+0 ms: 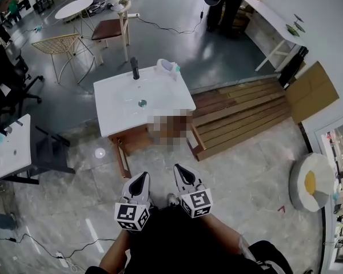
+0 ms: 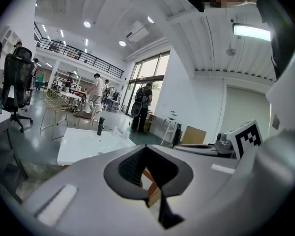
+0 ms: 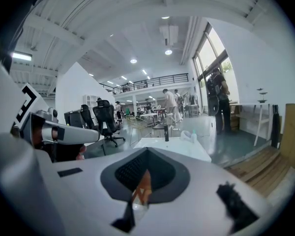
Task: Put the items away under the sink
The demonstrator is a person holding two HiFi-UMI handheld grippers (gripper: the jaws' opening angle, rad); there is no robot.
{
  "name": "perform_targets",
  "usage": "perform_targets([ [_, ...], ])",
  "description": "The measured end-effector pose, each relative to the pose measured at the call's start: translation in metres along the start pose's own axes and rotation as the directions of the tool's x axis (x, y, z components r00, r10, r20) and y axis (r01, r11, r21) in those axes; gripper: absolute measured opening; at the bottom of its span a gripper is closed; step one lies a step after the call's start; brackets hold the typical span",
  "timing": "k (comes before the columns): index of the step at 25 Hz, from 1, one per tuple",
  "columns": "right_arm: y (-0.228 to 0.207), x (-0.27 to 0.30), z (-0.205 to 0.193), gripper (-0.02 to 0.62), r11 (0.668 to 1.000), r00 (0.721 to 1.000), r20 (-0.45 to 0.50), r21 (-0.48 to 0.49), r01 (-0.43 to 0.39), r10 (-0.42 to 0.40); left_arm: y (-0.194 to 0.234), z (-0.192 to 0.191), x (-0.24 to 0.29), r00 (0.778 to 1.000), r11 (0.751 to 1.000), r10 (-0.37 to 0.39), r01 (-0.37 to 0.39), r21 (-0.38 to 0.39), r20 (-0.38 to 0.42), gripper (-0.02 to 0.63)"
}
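Note:
A white sink top [image 1: 121, 108] with a black tap [image 1: 135, 68] rests on a wooden cabinet [image 1: 126, 144] ahead of me. Pale bottles [image 1: 167, 67] stand at the sink's back right corner. They also show in the left gripper view as small bottles [image 2: 121, 131] and in the right gripper view [image 3: 189, 135]. My left gripper [image 1: 142, 180] and right gripper [image 1: 179, 171] are held side by side low in front of me, well short of the cabinet. Both are shut with nothing in them. What is under the sink is hidden.
Slatted wooden platforms [image 1: 246, 113] lie right of the cabinet. A white desk [image 1: 11, 147] and a black office chair [image 1: 6, 79] stand at left. A wire chair [image 1: 60, 47], a round table [image 1: 74, 7] and people are further back. A cable [image 1: 40, 247] crosses the floor.

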State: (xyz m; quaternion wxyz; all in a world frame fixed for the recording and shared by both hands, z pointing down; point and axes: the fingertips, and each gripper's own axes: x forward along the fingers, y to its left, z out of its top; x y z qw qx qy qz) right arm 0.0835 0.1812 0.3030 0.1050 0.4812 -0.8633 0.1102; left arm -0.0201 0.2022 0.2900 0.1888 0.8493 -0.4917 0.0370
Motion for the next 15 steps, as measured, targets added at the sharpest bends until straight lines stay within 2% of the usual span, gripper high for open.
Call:
perform_targets([
  [15, -0.01, 0.0, 0.001, 0.014, 1.0, 1.0, -0.004, -0.007, -0.003, 0.003, -0.008, 0.001, 0.011, 1.0, 1.0, -0.017, 0.017, 0.007, -0.008, 0.006],
])
